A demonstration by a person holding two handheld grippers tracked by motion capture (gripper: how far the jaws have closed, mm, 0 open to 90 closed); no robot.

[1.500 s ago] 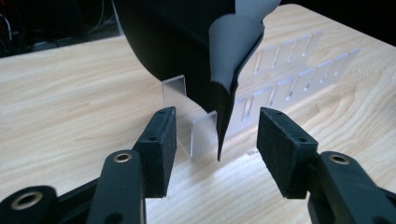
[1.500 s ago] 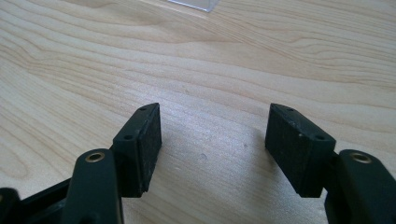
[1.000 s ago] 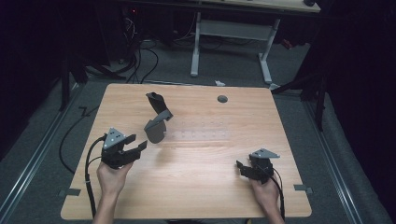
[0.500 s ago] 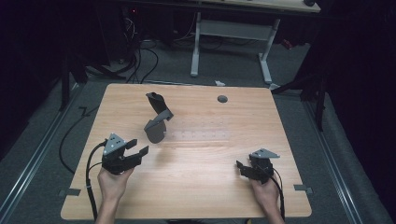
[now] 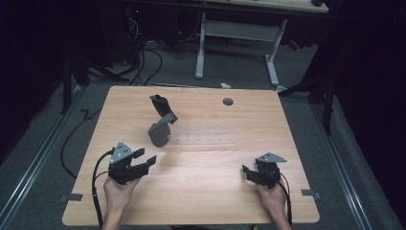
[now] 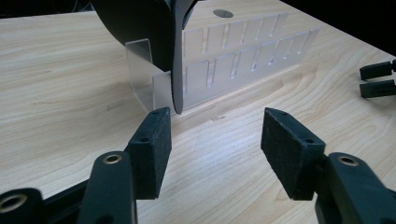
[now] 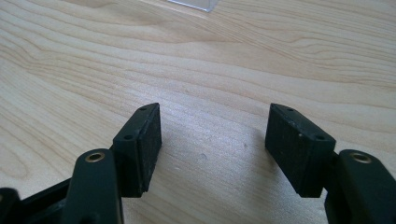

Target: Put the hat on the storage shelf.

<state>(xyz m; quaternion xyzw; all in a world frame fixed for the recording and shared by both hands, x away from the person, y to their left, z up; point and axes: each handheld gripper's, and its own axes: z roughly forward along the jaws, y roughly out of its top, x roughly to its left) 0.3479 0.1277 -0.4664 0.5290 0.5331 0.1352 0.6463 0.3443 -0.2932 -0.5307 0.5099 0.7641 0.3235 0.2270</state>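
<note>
Wooden worktop point(image 5: 201, 191): clear slotted rack point(image 6: 243, 60) holding dark plates point(image 5: 160, 125), frame centre-left. Left gripper point(image 5: 141, 162), right gripper point(image 5: 249, 173): both released, empty. Step: approach; next, likely left closes on plate edge.

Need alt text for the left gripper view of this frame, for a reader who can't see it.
The left gripper, jaws open and empty, points across a wooden table at a clear slotted rack with a dark object standing in its near end. The right gripper shows at the right edge.
</note>
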